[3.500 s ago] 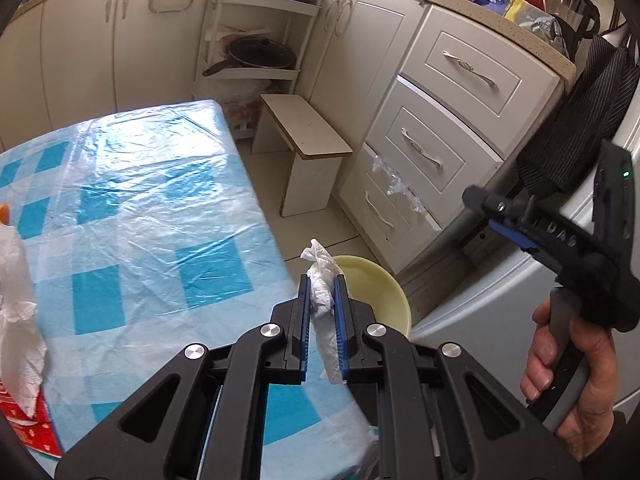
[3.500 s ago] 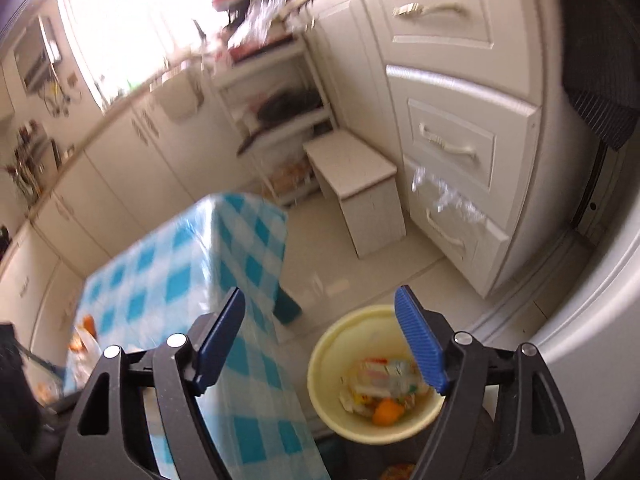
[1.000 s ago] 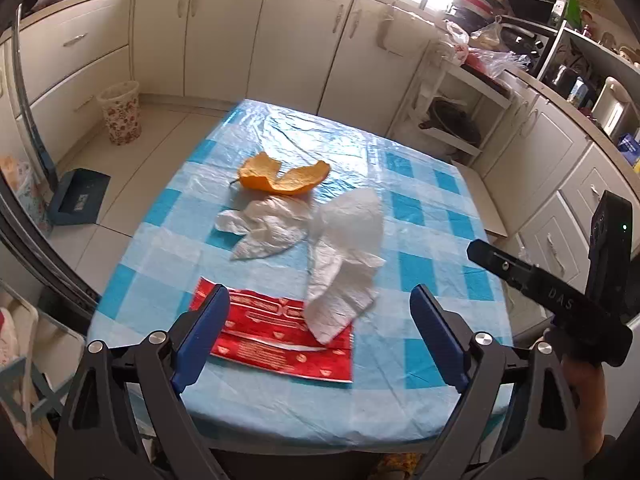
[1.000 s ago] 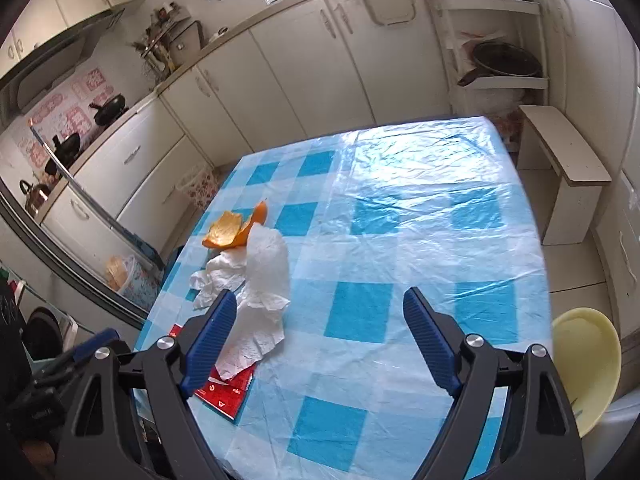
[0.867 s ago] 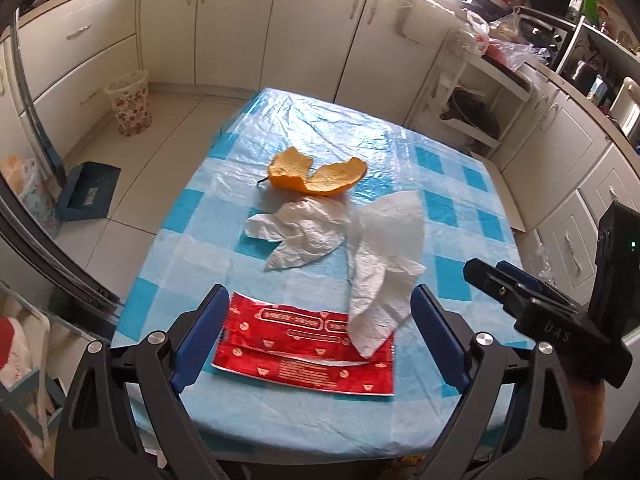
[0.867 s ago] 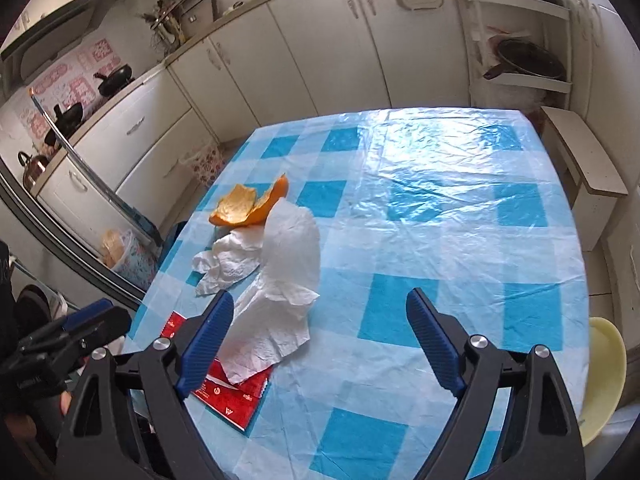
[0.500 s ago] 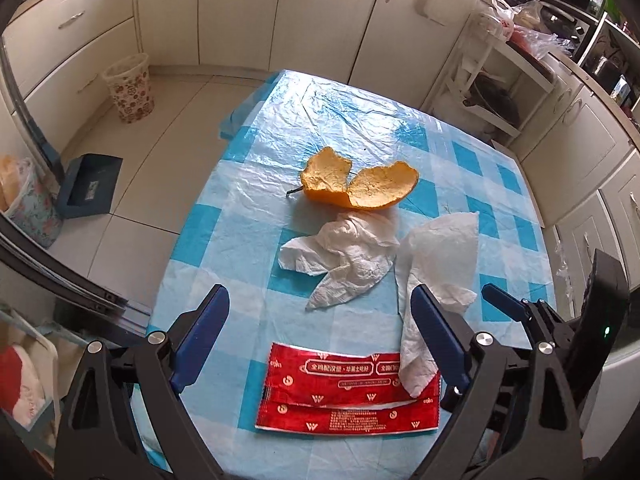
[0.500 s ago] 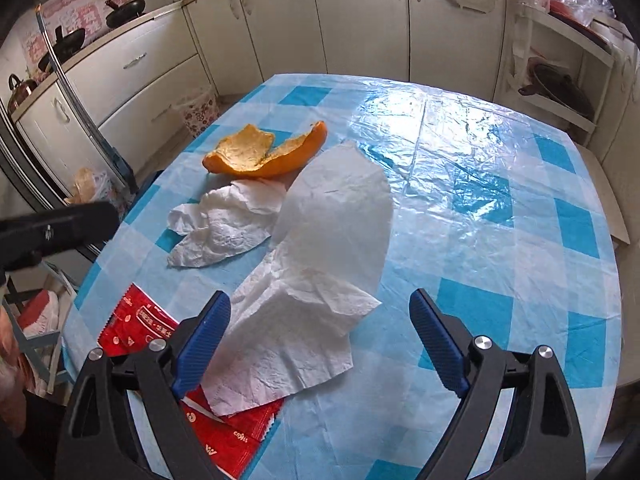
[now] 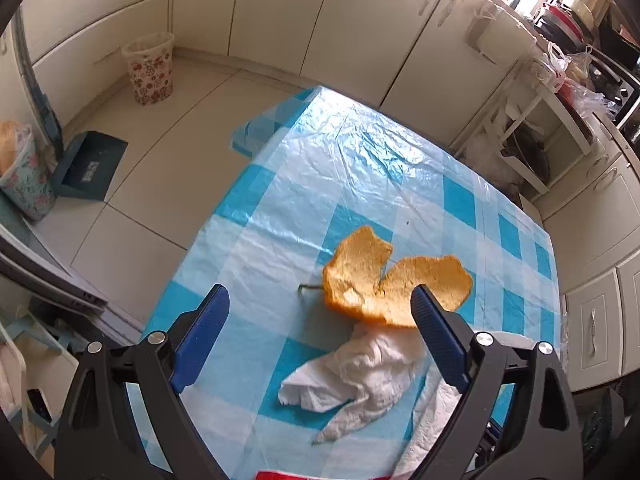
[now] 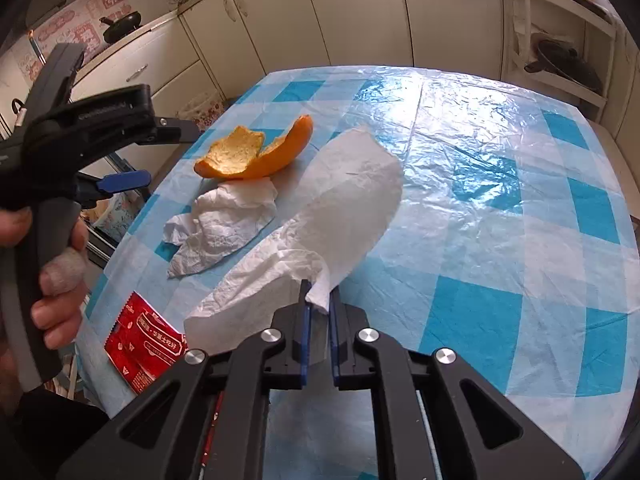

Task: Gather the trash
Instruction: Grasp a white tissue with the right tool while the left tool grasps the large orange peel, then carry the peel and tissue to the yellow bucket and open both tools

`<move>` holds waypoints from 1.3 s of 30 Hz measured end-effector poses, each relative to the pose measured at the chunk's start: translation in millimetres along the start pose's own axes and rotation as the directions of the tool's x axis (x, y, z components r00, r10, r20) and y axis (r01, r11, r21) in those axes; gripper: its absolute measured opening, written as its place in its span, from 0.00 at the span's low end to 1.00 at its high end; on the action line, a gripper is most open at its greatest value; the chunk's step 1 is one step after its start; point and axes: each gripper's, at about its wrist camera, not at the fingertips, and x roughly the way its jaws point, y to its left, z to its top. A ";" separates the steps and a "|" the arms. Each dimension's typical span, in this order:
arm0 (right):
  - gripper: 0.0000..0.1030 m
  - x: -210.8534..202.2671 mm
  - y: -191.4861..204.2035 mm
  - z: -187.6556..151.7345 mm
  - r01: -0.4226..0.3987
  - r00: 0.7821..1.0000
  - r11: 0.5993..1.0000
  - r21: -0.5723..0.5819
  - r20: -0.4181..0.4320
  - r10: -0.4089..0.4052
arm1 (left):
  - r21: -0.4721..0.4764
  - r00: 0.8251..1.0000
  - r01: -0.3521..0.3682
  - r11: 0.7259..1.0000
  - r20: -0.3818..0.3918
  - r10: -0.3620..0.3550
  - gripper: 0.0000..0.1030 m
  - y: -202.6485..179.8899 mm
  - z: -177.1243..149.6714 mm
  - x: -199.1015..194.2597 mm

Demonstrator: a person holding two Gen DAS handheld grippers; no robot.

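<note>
On the blue checked table (image 9: pixel 360 168) lie an orange peel (image 9: pixel 384 284), a crumpled white tissue (image 9: pixel 360 380), a large white paper towel (image 10: pixel 344 216) and a red wrapper (image 10: pixel 144 340). My right gripper (image 10: pixel 319 300) is closing its jaws on the near edge of the paper towel, and a fold stands pinched between the blue pads. My left gripper (image 9: pixel 320 296) hangs open above the peel and the crumpled tissue, nothing between its fingers. In the right wrist view the left gripper (image 10: pixel 172 156) shows at the left, held by a hand (image 10: pixel 56 280), beside the peel (image 10: pixel 256 152).
A flowered waste bin (image 9: pixel 150 68) and a blue dustpan (image 9: pixel 88 164) stand on the floor left of the table. Cream cabinets run along the walls. A white shelf rack (image 10: pixel 560 52) with a pan stands beyond the table's far right corner.
The right gripper's jaws went from wide open to pinched on the paper towel. Both grippers sank closer to the table, and the left one moved forward over the peel.
</note>
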 end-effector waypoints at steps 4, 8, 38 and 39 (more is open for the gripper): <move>0.08 -13.4 -11.6 5.8 -0.017 0.999 1.000 0.022 0.027 0.017 | 0.093 1.000 -0.009 0.996 -0.002 0.010 0.86 -13.3 11.5 19.3; 0.08 -19.9 -27.3 10.9 -0.029 0.999 0.998 0.054 0.039 0.027 | 0.146 1.000 -0.004 0.989 -0.030 0.009 0.86 -22.4 17.0 38.8; 0.08 -123.6 -92.5 -17.0 0.056 0.973 0.984 0.167 0.210 -0.091 | 0.261 0.891 0.448 0.855 -0.047 -0.452 0.10 -114.2 -50.5 -77.5; 0.08 -130.2 -99.3 -20.7 0.067 0.970 0.982 0.178 0.218 -0.106 | 0.266 0.885 0.459 0.848 -0.046 -0.464 0.10 -118.8 -57.0 -82.4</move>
